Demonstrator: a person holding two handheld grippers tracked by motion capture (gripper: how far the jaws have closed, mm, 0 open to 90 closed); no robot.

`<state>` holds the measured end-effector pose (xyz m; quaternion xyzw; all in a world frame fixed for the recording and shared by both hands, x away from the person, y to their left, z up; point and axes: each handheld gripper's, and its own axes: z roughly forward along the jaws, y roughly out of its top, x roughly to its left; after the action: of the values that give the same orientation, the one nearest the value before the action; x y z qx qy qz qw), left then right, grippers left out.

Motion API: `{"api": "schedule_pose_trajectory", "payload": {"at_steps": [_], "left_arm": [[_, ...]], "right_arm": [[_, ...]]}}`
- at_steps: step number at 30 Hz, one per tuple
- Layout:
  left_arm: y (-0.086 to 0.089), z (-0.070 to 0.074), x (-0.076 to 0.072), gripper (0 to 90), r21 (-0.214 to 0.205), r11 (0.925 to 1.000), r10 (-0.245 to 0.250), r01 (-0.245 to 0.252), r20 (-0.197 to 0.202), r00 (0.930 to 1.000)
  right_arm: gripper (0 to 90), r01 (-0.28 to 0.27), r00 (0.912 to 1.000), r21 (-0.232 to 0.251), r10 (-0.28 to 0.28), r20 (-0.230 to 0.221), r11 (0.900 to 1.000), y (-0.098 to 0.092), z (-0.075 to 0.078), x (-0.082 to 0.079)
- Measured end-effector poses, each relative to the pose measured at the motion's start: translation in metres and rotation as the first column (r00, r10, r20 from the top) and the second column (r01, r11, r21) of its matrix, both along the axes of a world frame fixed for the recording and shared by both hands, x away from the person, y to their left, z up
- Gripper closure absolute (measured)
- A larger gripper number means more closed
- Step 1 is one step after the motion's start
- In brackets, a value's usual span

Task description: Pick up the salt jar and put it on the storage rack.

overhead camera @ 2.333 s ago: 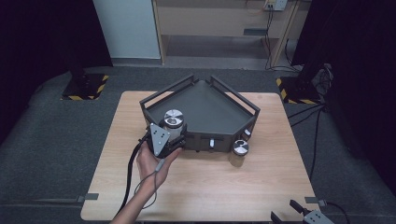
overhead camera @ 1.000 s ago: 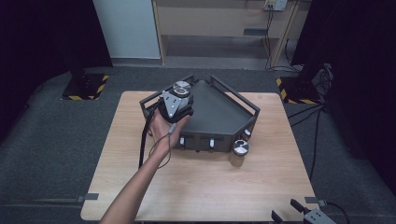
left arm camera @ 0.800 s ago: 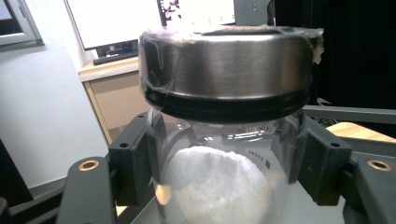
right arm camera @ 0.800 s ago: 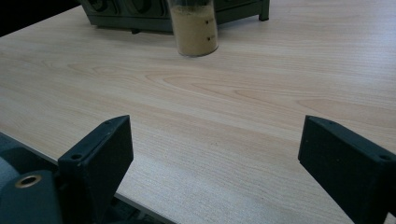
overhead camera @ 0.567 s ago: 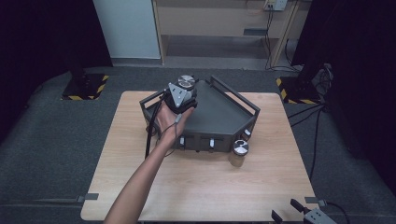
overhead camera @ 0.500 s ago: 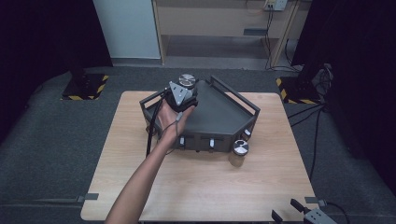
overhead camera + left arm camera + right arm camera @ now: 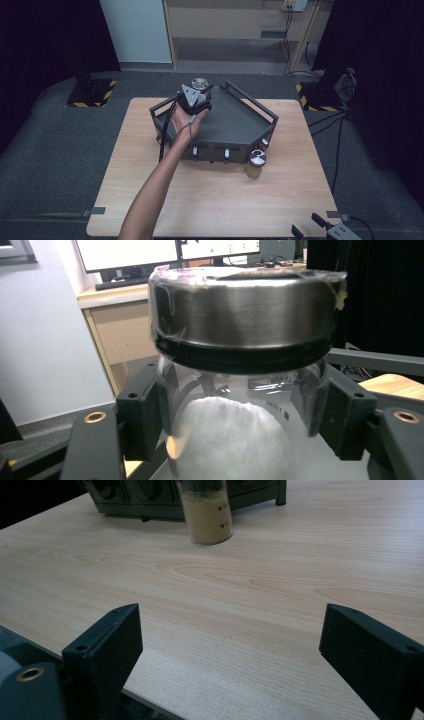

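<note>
The left gripper [image 7: 196,96] is clamping the clear glass jar with the brushed steel lid [image 7: 243,320] by its wall just under the lid, holding it upright over the dark grey railed metal tray [image 7: 235,131] at its eleven o'clock corner. Glass part-filled with white powder [image 7: 230,440] is likely feeling slick, rigid and breakable, so gripping below the lid seems sensible. The forearm is stretching out from six o'clock, while the right gripper [image 7: 230,645] is lying wide apart at the wooden table [image 7: 220,200] edge around five o'clock.

A: Even overhead light on the table [image 7: 215,195]; the floor around it falls away dark.
B: Glare streaks the jar [image 7: 240,390] lid close up, soft-focused; background slightly blurred.
</note>
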<state>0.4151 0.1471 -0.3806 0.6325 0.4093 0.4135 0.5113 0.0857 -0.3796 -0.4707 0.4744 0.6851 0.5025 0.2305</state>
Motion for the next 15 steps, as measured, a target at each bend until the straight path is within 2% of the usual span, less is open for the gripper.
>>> {"api": "schedule_pose_trajectory", "payload": {"at_steps": [3,7,9,11,15], "left_arm": [[0.0,-0.002,0.004,30.0,0.007,1.0,0.001,-0.001,-0.019,0.9998],[0.0,-0.004,0.007,30.0,0.007,1.0,-0.001,0.001,-0.02,0.9998],[0.001,-0.003,0.009,30.0,0.016,0.9998,-0.009,0.01,-0.032,0.9994],[0.001,-0.003,0.01,30.0,0.004,0.9999,-0.009,0.009,-0.044,0.999],[0.002,-0.005,0.013,29.9,0.006,1.0,-0.004,0.004,-0.054,0.9985]], "right_arm": [[10.6,0.003,1.0,0.002,-0.003,0.0,1.0,0.0,0.0,-0.001],[10.6,0.002,1.0,0.002,-0.002,0.0,1.0,0.001,-0.001,-0.001],[10.6,0.001,1.0,0.003,-0.001,-0.001,1.0,0.001,-0.001,0.0],[10.6,-0.002,1.0,0.002,0.002,-0.003,1.0,0.001,-0.001,0.0],[10.6,-0.008,1.0,0.0,0.008,-0.004,1.0,0.002,-0.001,0.001]]}}
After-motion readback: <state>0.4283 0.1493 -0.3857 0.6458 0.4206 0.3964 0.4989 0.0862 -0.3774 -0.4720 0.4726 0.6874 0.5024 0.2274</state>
